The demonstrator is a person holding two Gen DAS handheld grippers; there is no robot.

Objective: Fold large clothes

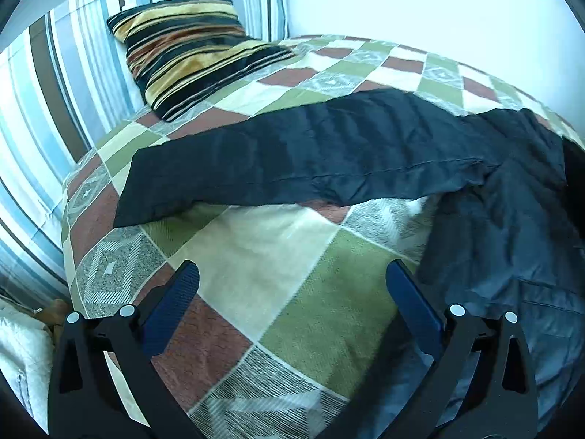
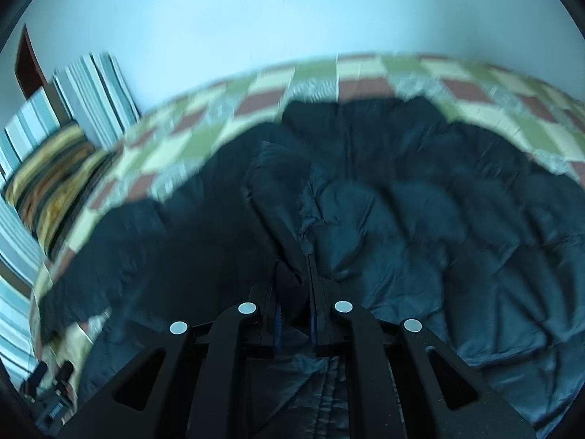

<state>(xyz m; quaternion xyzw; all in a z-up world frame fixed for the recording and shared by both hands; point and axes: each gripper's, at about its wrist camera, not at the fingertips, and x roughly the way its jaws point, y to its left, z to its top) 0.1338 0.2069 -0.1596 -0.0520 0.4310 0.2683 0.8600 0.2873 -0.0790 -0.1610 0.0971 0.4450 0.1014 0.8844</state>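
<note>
Checked bedding in green, cream and rust (image 1: 292,292) lies right under your left gripper (image 1: 292,278), and that is where the dark jacket (image 1: 329,153) is spread. In the left wrist view, its fingers (image 1: 413,307) stand wide apart over bare quilt, holding nothing and touching nothing; the jacket's body lies just to their right.

Your right gripper (image 2: 294,285) is pinched narrow on a fold of the jacket (image 2: 402,219), cloth bunched between the blades. That view is blurred, so how deep the bite goes is hard to tell.

Judging from this, you are carrying one edge of the jacket over. Keep the pinched edge low and taut, so the slippery padded cloth does not slump. Bring the open left gripper to the near hem or sleeve, and match it to the right one before laying the fold down.

Farther off, the sleeve (image 1: 256,168) stretches left across the quilt. Beyond it a striped cushion (image 1: 190,51) leans on the striped pillows (image 1: 73,84) by the pale wall (image 1: 438,0).
</note>
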